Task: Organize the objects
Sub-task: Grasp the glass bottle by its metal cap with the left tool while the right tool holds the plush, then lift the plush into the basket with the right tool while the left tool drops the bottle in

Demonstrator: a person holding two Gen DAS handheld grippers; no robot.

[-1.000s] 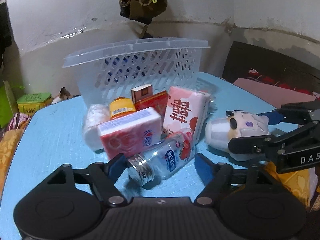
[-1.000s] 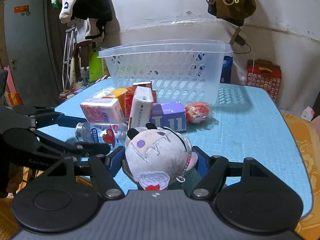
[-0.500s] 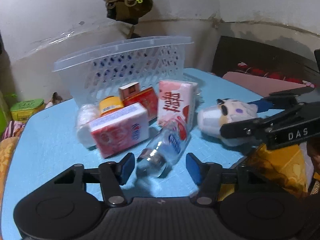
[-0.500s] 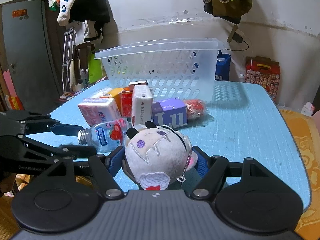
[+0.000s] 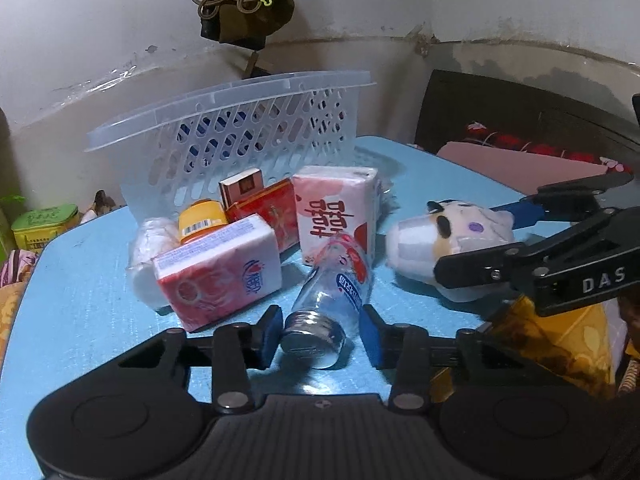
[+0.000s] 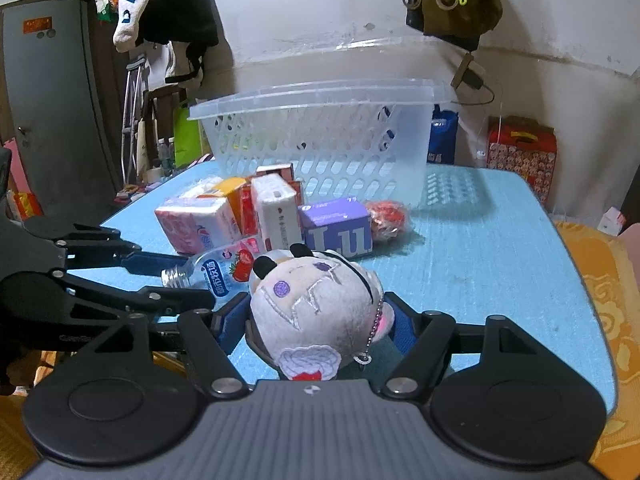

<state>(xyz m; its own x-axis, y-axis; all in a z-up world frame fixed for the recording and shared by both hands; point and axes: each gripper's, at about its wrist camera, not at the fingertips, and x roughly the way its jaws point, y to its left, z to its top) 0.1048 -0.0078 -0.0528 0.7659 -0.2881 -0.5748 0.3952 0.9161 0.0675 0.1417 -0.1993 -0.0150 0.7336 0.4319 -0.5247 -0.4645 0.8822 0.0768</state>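
A clear bottle with a silver cap lies on the blue table, cap end between the open pads of my left gripper; the pads stand just apart from it. It also shows in the right wrist view. My right gripper is shut on a white plush toy, which also shows in the left wrist view. A white slotted basket stands at the back. A pink tissue pack and a pink carton lie before it.
Red boxes, an orange-capped jar and a white wrapped roll crowd the basket's front. A purple box and a red wrapped snack lie to the right. The table edge runs near my right gripper.
My left gripper has closed in around the bottle's cap end and its jaws have narrowed. The bottle has turned to point at the camera. The right gripper holds the plush still.
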